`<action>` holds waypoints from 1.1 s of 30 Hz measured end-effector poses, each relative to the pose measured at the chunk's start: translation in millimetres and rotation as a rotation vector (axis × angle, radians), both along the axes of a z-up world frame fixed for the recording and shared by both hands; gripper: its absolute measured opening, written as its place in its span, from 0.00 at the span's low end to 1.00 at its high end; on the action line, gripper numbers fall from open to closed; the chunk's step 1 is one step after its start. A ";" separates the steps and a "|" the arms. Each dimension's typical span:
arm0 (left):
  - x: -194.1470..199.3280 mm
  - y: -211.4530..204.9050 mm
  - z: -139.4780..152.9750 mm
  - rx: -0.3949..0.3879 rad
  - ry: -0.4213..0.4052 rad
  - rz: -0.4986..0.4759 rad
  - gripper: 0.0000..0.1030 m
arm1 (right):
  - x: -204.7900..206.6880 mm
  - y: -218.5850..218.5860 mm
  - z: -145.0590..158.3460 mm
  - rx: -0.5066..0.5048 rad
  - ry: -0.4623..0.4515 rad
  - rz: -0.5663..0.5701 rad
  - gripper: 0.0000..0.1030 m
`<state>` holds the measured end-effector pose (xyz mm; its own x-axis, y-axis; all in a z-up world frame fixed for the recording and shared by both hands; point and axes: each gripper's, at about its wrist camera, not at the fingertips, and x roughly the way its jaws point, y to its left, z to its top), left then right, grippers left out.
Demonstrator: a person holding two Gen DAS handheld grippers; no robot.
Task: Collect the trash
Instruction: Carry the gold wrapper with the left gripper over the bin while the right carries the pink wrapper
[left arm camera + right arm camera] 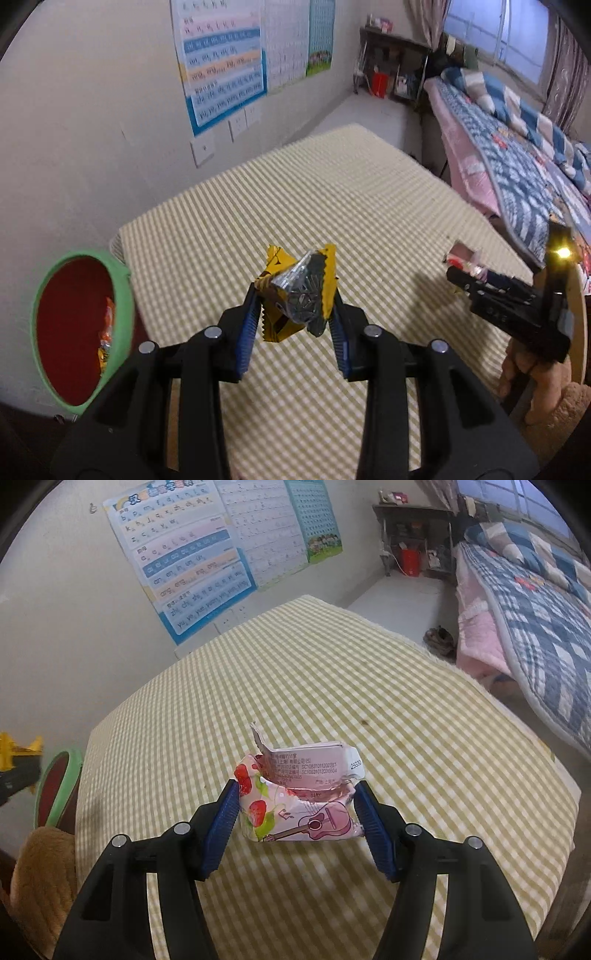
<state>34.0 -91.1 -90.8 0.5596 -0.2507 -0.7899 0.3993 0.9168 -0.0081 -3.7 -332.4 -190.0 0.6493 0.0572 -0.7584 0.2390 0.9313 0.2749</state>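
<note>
Left gripper (295, 314) clamped on a yellow wrapper (299, 295) above the checked table (332, 192).
Right gripper (295, 819) clamped on a pink wrapper (299, 801); green-rimmed bin (81, 332) at left.

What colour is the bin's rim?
Green, around a dark red inside; the bin shows best in the left wrist view.

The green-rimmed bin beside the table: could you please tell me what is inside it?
Inside the green-rimmed bin, orange and yellow wrappers show against its red lining. The rim hides whatever lies deeper.
</note>
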 end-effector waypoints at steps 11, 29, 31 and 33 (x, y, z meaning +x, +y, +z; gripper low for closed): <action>-38.1 42.0 50.4 -0.135 -0.153 0.004 0.33 | -45.1 20.9 42.1 -0.074 0.033 -0.072 0.61; -19.1 152.0 60.6 -0.254 -0.175 0.213 0.33 | -21.6 159.5 138.5 -0.086 -0.088 0.202 0.61; -11.5 176.7 58.8 -0.240 -0.176 0.287 0.33 | -8.6 179.7 132.3 -0.033 -0.081 0.255 0.61; -3.6 199.3 54.3 -0.214 -0.167 0.356 0.33 | 11.8 205.6 124.0 0.031 -0.060 0.312 0.61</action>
